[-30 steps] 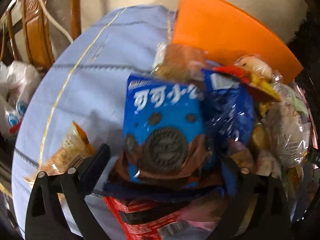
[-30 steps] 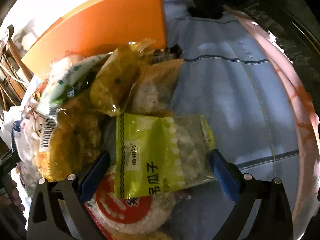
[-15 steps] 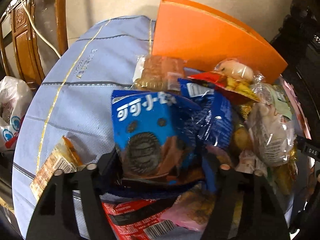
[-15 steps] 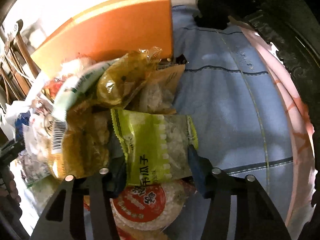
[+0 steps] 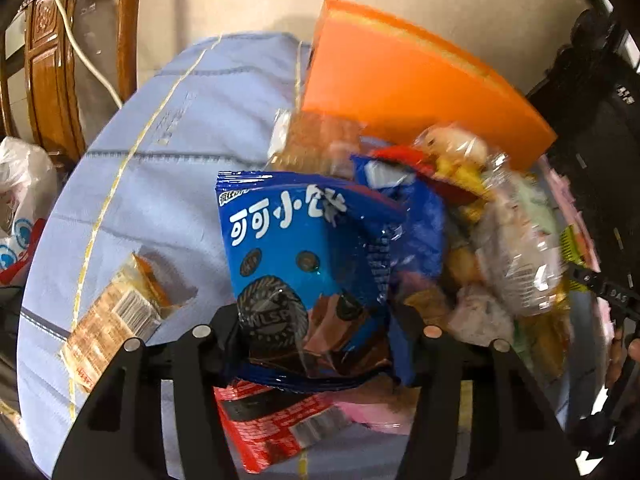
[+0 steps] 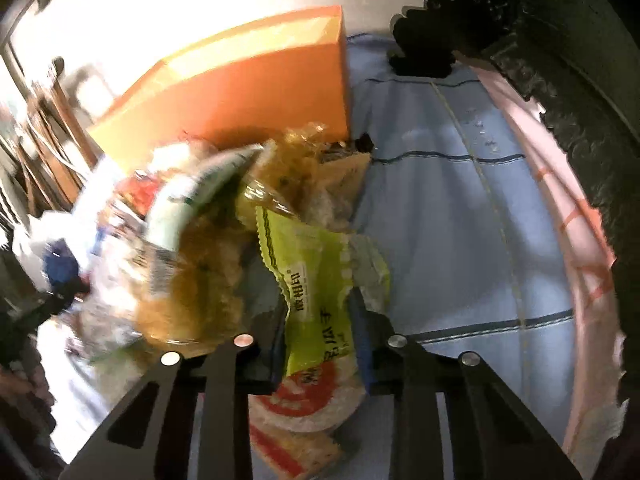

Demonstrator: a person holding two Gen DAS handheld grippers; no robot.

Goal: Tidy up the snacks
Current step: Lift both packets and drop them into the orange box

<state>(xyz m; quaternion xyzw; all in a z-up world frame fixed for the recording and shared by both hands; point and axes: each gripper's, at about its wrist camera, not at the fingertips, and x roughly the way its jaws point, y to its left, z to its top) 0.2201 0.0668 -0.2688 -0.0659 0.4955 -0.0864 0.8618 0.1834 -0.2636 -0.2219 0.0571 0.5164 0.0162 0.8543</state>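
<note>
A heap of snack packets lies on a table under a light blue cloth (image 5: 168,184), in front of an orange box (image 5: 400,80). In the left wrist view my left gripper (image 5: 316,336) is shut on a blue cookie packet (image 5: 304,256) and lifts it off the heap. In the right wrist view my right gripper (image 6: 320,320) is shut on a yellow-green seed packet (image 6: 316,264), crumpled between the jaws, above a red-and-white rice cracker packet (image 6: 308,396). The orange box (image 6: 248,92) stands behind the heap.
A tan packet (image 5: 116,316) lies alone at the left on the cloth. A red packet (image 5: 272,420) lies under the left gripper. A wooden chair (image 5: 52,60) and a white plastic bag (image 5: 20,208) are at the far left. Dark carved furniture (image 6: 560,60) borders the right side.
Both grippers have closed from wide open onto their packets: the left on the blue cookie packet, the right on the yellow-green seed packet. Both packets now rise from the heap.
</note>
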